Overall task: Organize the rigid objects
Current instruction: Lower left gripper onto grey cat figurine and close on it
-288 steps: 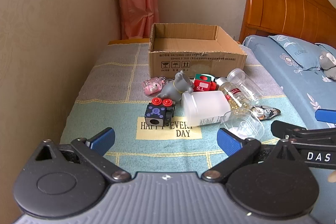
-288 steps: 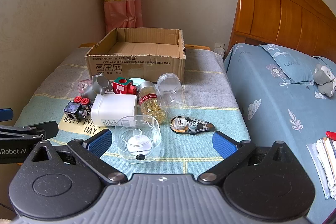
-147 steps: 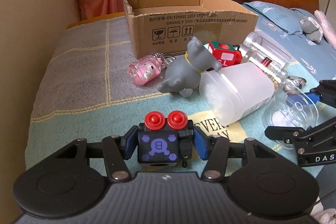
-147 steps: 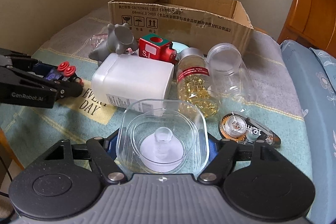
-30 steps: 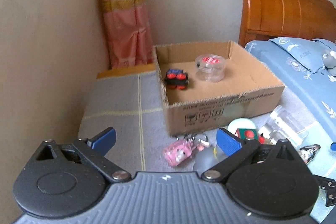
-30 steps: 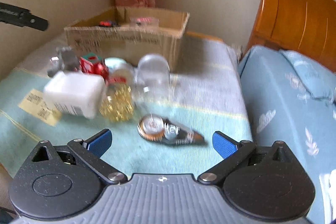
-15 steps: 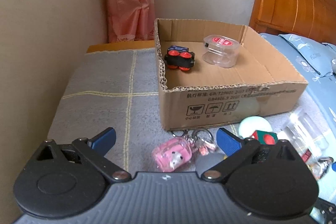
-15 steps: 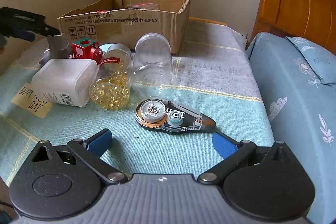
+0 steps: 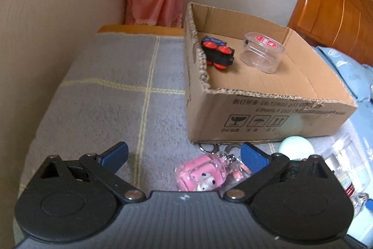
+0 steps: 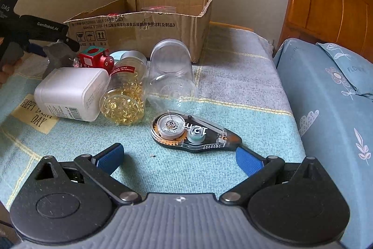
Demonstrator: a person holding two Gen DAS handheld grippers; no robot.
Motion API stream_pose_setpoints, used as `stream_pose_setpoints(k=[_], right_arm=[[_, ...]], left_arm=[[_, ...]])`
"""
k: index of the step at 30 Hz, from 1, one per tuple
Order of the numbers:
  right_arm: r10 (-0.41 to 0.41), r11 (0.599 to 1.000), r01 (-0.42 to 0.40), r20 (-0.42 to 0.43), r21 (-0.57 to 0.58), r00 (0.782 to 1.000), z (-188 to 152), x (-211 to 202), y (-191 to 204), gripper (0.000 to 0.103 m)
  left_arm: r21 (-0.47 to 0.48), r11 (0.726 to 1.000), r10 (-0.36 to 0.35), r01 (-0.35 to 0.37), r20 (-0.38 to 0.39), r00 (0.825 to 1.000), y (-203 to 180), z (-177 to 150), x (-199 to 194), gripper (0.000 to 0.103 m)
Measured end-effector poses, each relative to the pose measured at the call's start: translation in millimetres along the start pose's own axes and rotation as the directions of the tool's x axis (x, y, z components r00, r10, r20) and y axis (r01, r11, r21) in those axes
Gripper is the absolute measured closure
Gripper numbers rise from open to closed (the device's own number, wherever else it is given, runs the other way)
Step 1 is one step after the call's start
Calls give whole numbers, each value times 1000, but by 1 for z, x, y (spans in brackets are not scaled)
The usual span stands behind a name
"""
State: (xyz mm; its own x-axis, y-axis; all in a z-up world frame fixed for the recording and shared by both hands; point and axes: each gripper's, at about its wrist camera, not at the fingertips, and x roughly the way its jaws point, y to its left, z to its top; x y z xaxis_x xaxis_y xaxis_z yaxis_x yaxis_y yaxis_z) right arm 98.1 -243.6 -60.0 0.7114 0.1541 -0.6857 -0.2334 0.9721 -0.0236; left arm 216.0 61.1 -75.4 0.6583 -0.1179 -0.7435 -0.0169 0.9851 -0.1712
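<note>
The cardboard box [image 9: 268, 113] stands at the far side of the cloth-covered table [image 9: 112, 104], and from the right wrist view its high front wall hides almost all of the inside. In the left wrist view a black toy with red wheels [image 9: 218, 56] and a clear lidded container [image 9: 263, 55] lie on its floor. In front of the box lie a white bottle [image 10: 72, 93], a jar of yellow capsules [image 10: 124, 97] and an empty clear jar [image 10: 171, 76], all on their sides. A correction tape dispenser [image 10: 194, 131] lies just ahead of the right gripper [image 10: 178, 155], whose fingers are wide apart and empty. The left gripper [image 9: 183, 154] is also spread and empty above a pink keychain toy [image 9: 201, 175], partly cut off by its body.
</note>
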Motion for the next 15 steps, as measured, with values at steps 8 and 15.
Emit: stream_pose_setpoints(k=[8, 15], right_arm=[[-9, 1000, 9, -7, 6, 1000, 0, 0, 2, 0], [-8, 1000, 8, -9, 5, 1000, -1, -2, 3, 0]], left_arm=[[-3, 1000, 18, -18, 4, 1000, 19, -6, -11, 1], [-44, 998, 52, -52, 2, 999, 43, -8, -26, 1]])
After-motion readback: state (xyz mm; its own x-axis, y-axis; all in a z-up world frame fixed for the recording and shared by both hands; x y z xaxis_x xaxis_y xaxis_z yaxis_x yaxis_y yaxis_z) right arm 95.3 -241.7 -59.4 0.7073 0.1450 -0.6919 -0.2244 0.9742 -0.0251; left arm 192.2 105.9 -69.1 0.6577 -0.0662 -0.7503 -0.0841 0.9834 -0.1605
